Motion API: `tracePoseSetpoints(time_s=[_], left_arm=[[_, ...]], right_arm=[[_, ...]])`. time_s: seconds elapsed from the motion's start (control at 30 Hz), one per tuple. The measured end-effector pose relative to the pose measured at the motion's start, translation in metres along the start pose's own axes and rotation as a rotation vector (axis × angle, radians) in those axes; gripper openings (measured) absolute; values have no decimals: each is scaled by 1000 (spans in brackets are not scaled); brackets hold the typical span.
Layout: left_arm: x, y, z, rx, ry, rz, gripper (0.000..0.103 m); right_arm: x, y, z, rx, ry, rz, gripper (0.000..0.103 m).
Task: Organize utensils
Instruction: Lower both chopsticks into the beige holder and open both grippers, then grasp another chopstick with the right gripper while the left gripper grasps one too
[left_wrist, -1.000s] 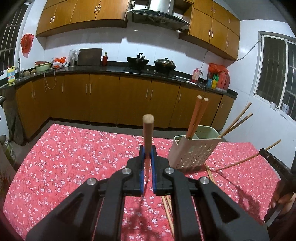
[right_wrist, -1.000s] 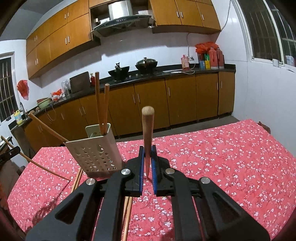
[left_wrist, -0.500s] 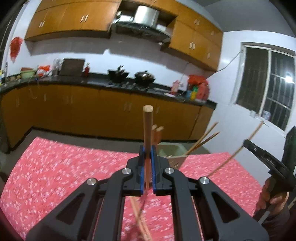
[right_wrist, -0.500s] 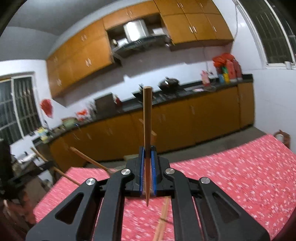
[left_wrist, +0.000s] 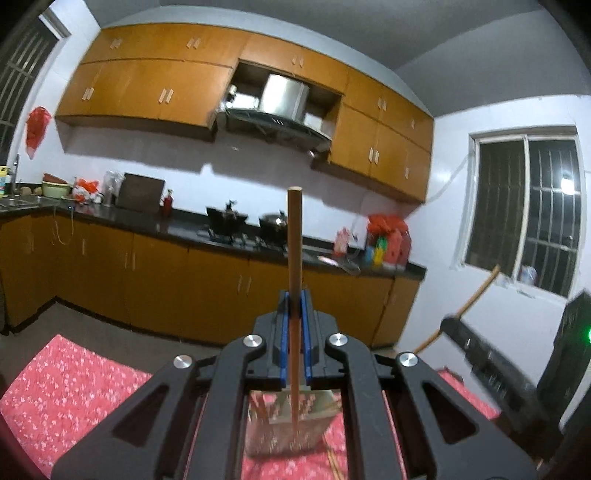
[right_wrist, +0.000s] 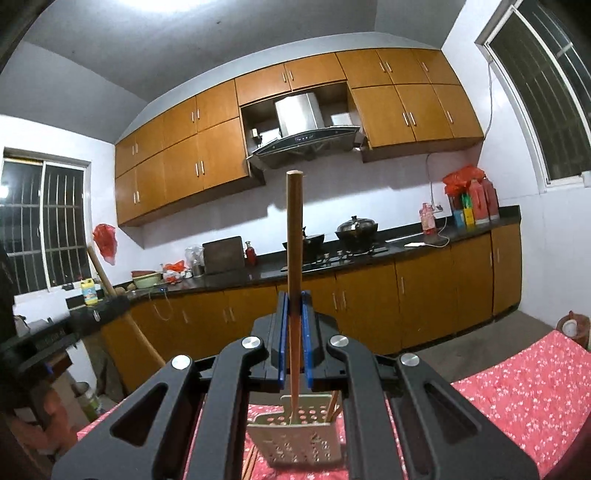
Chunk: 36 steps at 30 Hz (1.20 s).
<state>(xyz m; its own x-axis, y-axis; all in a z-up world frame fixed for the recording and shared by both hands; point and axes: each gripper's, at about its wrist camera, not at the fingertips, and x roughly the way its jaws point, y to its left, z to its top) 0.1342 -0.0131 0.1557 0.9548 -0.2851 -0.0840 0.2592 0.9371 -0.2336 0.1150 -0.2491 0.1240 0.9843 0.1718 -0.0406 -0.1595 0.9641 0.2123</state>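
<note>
Red flowered tablecloth (left_wrist: 74, 391) on the table, kitchen behind: orange cabinets (right_wrist: 406, 110), dark counter (right_wrist: 369, 254), range hood (right_wrist: 303, 140), 2 pots on the stove (right_wrist: 354, 229).

Count: 2 grippers, 1 chopstick each. My left gripper (left_wrist: 294, 332) is clamped tight on 1 upright chopstick (left_wrist: 294, 243); my right gripper (right_wrist: 294, 332) is clamped tight on another upright chopstick (right_wrist: 294, 236). 1 perforated utensil holder (right_wrist: 299, 439) stands on the cloth, below and just past my fingers in both views. The lower tip of each held chopstick shows in front of the holder; cannot tell if it touches. More chopsticks sit inside the holder, count unclear; a few loose ones lie on the cloth beside it (left_wrist: 334, 463).

Left view only: barred window at right (left_wrist: 524, 206), my right gripper with its chopstick at the right edge. Right view only: my left gripper at the left edge, a window at left (right_wrist: 40, 221), a yellow bottle (right_wrist: 89, 291). The holder is blurred in the left view, and its holes are clear in the right.
</note>
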Motion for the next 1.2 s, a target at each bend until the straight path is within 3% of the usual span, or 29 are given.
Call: tracePoseSetpoints(time_s=[0.17,0.4,0.67,0.8,0.87,0.9,1.2], left_arm=[[22,4,1,-22,-45,55,7],[51,12,-25,-27,-54,79,8],[73,16,-48,-25,20,73,8],[71,24,-52,-49,38,74,16],[67,27,-51,-57,35,73,20],[63,28,-49,-61,30,72,20],[13,48,-38,-105,-3,80,25]], right_arm=[[20,3,-12,-15,25,-26,8],[42,0,-35,-25,94,-40,8],[50,3,-48,-34,172,-10,8],[48,2,-48,-17,192,-2,10],[45,-1,-46,0,193,-5,27],[44,-1,-44,5,190,-7,29],[0,-8,-28,5,125,-26,30]])
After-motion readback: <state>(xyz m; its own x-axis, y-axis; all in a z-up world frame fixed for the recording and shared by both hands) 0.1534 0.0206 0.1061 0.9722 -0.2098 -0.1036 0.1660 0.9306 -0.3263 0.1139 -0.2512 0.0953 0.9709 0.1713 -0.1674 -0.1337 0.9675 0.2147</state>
